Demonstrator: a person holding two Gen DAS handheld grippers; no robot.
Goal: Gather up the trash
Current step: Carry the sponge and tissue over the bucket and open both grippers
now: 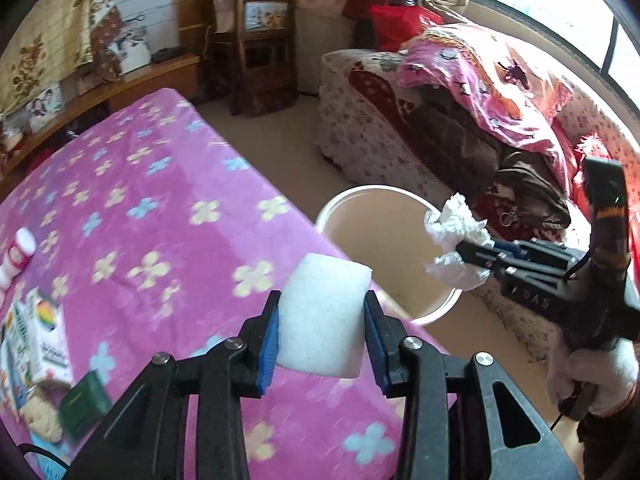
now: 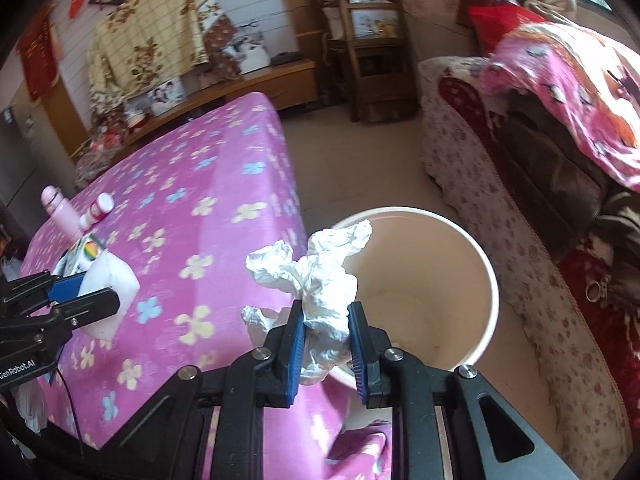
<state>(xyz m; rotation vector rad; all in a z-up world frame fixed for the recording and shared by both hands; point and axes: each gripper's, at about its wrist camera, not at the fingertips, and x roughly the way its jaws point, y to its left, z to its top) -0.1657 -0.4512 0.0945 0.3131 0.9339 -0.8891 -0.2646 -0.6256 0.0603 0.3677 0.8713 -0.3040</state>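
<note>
My left gripper (image 1: 322, 330) is shut on a white foam block (image 1: 324, 316), held above the edge of the pink flowered table (image 1: 160, 208). My right gripper (image 2: 326, 350) is shut on a crumpled white tissue (image 2: 320, 280) at the near left rim of the cream bin (image 2: 486, 280). From the left wrist, the same tissue (image 1: 456, 236) hangs over the right rim of the bin (image 1: 332, 208), gripped by the right gripper (image 1: 460, 254), which a gloved hand (image 1: 592, 376) holds. The right wrist view shows the left gripper (image 2: 92, 300) with the foam block (image 2: 116, 292) at the far left.
On the table's left end stand a pink bottle (image 2: 60, 208), a small white-capped bottle (image 2: 96, 210), a colourful booklet (image 1: 40, 332) and a green box (image 1: 82, 400). A sofa (image 2: 500, 208) with a pink blanket (image 1: 500, 84) runs along the right. A wooden shelf (image 1: 260, 40) stands at the back.
</note>
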